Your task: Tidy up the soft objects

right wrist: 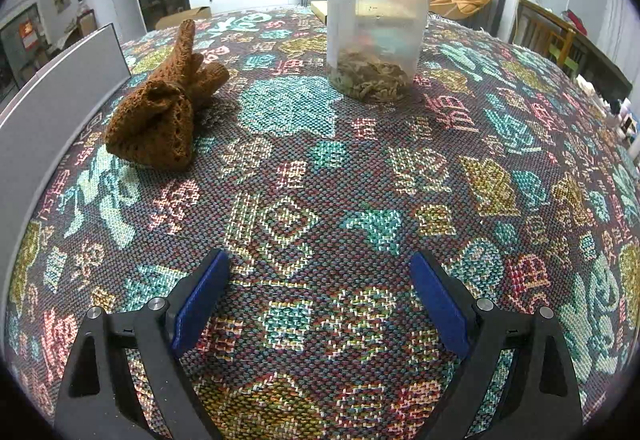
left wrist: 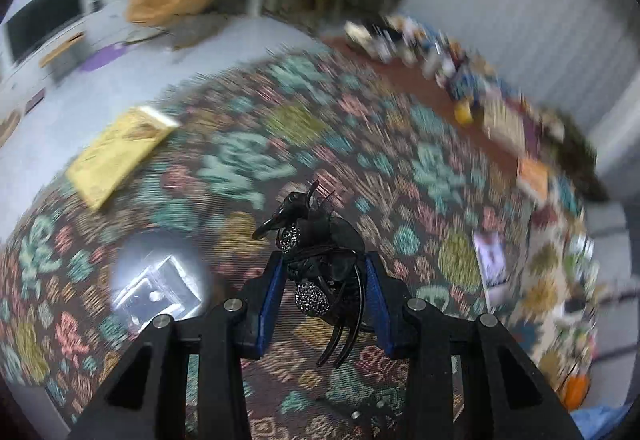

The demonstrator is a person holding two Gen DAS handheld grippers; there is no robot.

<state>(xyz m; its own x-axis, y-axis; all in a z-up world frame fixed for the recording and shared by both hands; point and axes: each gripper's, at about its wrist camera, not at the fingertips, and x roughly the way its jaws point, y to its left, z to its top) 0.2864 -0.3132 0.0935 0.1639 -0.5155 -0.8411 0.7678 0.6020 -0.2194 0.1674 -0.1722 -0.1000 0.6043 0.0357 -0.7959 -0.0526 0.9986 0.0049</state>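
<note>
Gripping a black hair clip (left wrist: 320,260), left jaws nearly closed.

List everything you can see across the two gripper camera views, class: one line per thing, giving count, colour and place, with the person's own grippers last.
hair clip: one, black with sparkly studded parts, held between the left gripper's pads above the cloth
tablecloth: one, dark weave with teal, pink and yellow patterns, covering the table
knitted item: one, brown, crumpled on the cloth at left
jar: one, clear with black lid, brownish contents at the bottom, far centre of the cloth
yellow flat item: one, at the cloth's edge, blurred
grey panel: one, at the table's left edge
left gripper: black, blue pads, shut on the hair clip
right gripper: black, blue pads, open, empty
</note>
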